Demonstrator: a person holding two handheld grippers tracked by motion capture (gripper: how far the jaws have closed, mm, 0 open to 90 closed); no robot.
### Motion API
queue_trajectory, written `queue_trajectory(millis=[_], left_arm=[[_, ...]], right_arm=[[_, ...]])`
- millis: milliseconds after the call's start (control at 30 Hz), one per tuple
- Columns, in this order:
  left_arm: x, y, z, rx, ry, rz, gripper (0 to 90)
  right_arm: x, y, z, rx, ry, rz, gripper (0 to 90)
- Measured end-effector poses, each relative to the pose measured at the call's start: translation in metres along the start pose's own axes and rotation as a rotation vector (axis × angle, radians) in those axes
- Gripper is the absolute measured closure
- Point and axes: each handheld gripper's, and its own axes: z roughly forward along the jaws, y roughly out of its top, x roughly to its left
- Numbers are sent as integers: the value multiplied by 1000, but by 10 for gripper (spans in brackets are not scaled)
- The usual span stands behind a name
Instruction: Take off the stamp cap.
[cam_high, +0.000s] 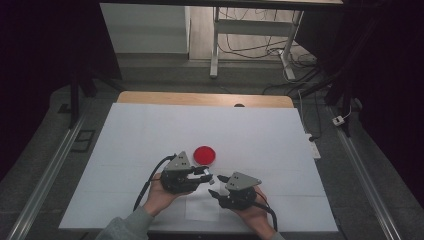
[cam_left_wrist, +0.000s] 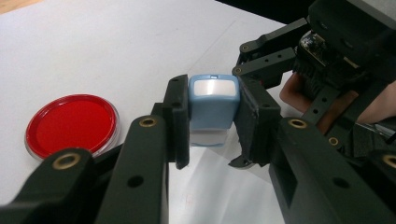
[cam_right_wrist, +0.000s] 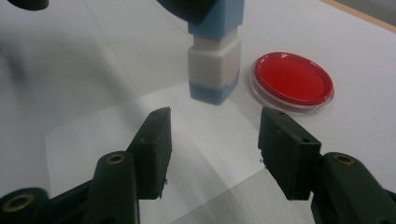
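Work in hand: a self-inking stamp (cam_left_wrist: 213, 108) is held over a sheet of paper (cam_right_wrist: 140, 135); judged to be a stamping job, with the press about to be made or under way.
Left gripper (cam_high: 206, 172): clamped on the stamp's blue upper body, one jaw on each flat side, as seen in the left gripper view. The grip is set high, probably so that the white lower section stays free to slide when pushed down.
Stamp position: held upright, base down, over the far part of the sheet. In the right gripper view (cam_right_wrist: 215, 60) the blue base is seen at the paper's surface; whether it is touching or just above cannot be told.
Right gripper (cam_high: 216, 188): jaws apart, nothing held, low over the near part of the sheet and pointed toward the stamp. Judged to be stationed there to pin the paper or take over the stamp.
Paper: laid flat on the white table cover (cam_high: 140, 135), near the person's edge, within reach of both hands.
Red ink pad (cam_high: 205, 155): a round dish with a clear rim, set just beyond the sheet and clear of it. Probably kept near for re-inking, yet off the paper so that it is not smeared.
Risk: a tilted stamp would give a patchy print; an unpinned sheet may lift with the stamp.
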Motion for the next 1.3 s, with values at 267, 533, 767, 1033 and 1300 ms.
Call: queue_trajectory(millis=[267,533,767,1033,1300], left_arm=[[-2,-1,5,-2,5,-10,672],[-2,-2,6,-6,10,-21,672],[-2,-3,7,-8,14,-28,672],[-1,-3,6,-8,10,-28,672],[-1,-4,6,-12,-10,-13,672]], right_arm=[[4,3,3,-2,-23,-5,532],[5,5,3,-15,-41,-10,605],[7,5,4,-13,-48,-14,621],[4,5,3,-16,-39,-7,639],[4,5,2,-17,-35,-18,661]])
